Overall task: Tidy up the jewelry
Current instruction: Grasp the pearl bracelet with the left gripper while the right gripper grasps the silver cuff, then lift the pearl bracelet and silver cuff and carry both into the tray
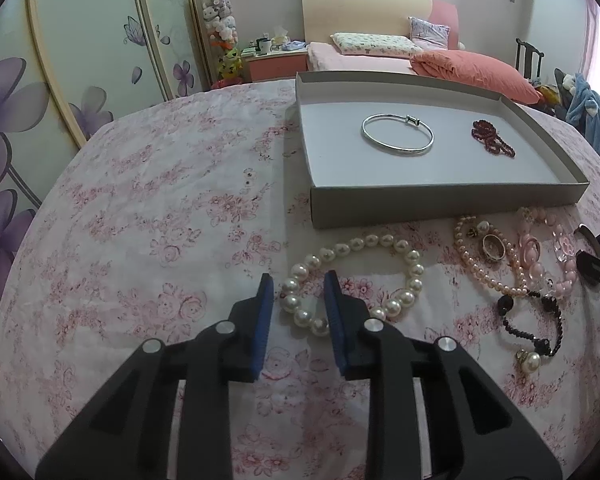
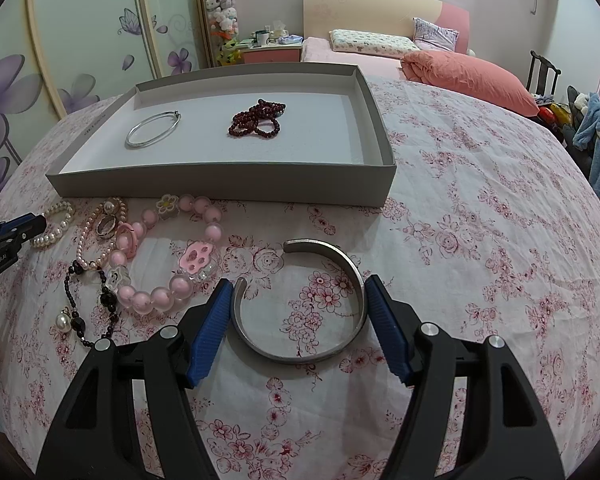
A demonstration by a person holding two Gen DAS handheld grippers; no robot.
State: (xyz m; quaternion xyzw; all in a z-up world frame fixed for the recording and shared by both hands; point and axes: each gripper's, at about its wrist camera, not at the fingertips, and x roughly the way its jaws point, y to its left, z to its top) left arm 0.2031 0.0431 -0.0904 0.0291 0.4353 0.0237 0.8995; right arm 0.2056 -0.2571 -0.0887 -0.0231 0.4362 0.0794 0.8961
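Observation:
A grey shallow box (image 1: 440, 200) (image 2: 220, 190) on the floral cloth holds a thin silver bangle (image 1: 397, 134) (image 2: 153, 129) and a dark red bead bracelet (image 1: 493, 142) (image 2: 258, 119). My left gripper (image 1: 299, 285) is open, its fingers on either side of the left part of a white pearl bracelet (image 1: 356, 280) on the cloth. My right gripper (image 2: 300, 292) is open, its fingers astride a silver cuff bangle (image 2: 300, 300) that lies flat. It is not squeezed.
Loose jewelry lies between the grippers: a pink bead bracelet (image 2: 168, 256), a small pearl strand (image 1: 488, 264), rings (image 2: 106, 225) and a black bead chain (image 1: 536, 320) (image 2: 88, 300). A bed with an orange quilt (image 1: 472, 72) stands behind the table.

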